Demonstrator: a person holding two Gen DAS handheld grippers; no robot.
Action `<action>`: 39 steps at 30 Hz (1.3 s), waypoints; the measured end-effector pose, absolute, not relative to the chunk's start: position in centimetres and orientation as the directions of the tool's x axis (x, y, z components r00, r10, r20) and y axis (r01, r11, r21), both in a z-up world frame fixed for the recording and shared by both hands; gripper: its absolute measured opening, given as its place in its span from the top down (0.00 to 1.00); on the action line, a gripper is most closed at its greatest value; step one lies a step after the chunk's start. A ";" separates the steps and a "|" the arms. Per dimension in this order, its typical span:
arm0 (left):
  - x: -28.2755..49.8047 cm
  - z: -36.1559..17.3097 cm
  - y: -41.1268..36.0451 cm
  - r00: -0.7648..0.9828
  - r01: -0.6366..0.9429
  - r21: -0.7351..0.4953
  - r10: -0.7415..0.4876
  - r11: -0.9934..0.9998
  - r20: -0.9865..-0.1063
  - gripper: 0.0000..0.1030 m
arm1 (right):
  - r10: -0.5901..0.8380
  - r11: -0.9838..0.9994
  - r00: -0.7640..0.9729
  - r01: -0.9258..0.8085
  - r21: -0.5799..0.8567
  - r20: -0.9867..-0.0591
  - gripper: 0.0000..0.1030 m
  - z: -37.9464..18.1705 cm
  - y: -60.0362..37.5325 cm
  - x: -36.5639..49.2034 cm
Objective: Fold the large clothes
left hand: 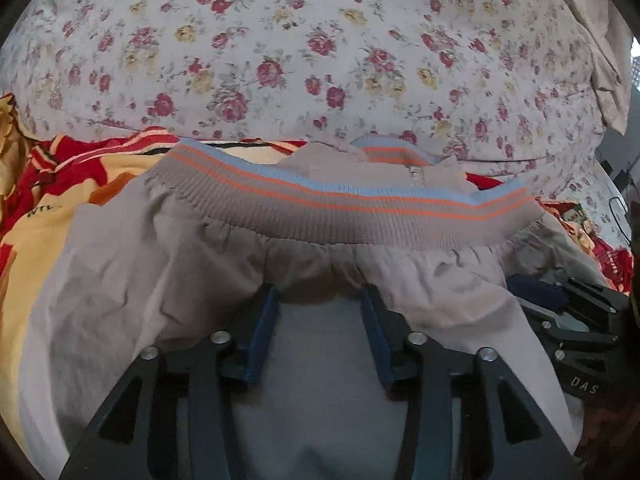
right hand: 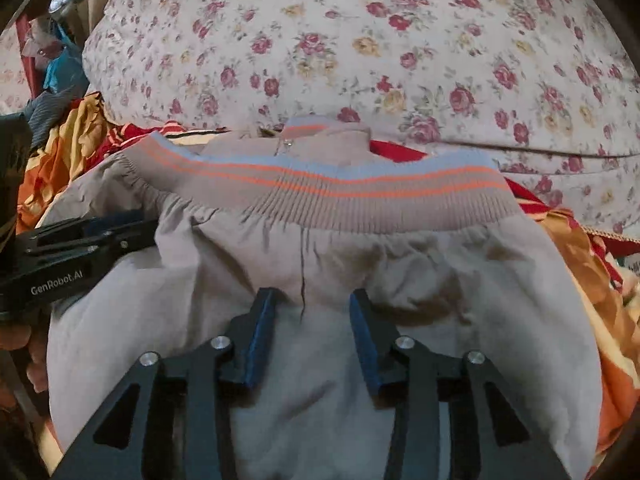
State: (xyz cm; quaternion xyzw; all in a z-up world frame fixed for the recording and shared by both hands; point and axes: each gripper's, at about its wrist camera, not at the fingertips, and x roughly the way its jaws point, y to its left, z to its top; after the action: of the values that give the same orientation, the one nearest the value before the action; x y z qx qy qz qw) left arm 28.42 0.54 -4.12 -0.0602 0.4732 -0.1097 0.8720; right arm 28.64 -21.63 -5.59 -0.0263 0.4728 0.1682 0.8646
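Note:
A beige jacket (left hand: 132,272) lies folded on the bed, its ribbed hem band (left hand: 328,208) with orange and blue stripes across the far edge. It also shows in the right wrist view (right hand: 440,280), with the band (right hand: 360,196) and a zipper collar (right hand: 316,136) behind. My left gripper (left hand: 320,300) is open, its blue fingers resting on the fabric just below the band. My right gripper (right hand: 314,300) is open too, fingers resting on the fabric beside a dark seam line. Each gripper shows at the other view's edge, the right one (left hand: 568,320) and the left one (right hand: 80,240).
A floral bedsheet (left hand: 320,48) covers the bed behind the jacket. A red, yellow and orange blanket (left hand: 48,184) lies under and around the jacket, also in the right wrist view (right hand: 592,264). Cluttered items (right hand: 56,56) stand at the far left.

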 end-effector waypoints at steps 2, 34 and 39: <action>28.6 -4.3 0.5 0.519 0.144 -0.226 -0.268 0.963 -0.812 0.56 | 0.276 0.936 0.492 -0.334 0.114 -0.826 0.49 -5.5 -21.6 28.4; 12.9 3.5 15.5 0.706 -0.106 -0.388 -0.205 0.916 -0.678 0.43 | 0.226 0.972 0.759 -0.215 0.093 -0.611 0.39 2.1 -24.7 10.4; 8.4 -0.1 13.3 0.652 -0.090 -0.496 -0.325 0.864 -0.685 0.37 | 0.267 0.952 0.681 -0.294 0.080 -0.681 0.39 0.3 -21.9 8.9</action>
State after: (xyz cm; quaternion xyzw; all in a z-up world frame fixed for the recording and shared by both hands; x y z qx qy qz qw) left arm 8.36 13.34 -0.10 -0.2521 0.4114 -0.0673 0.8733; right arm 8.88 -21.93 0.25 -0.0179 0.3686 0.1531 0.9167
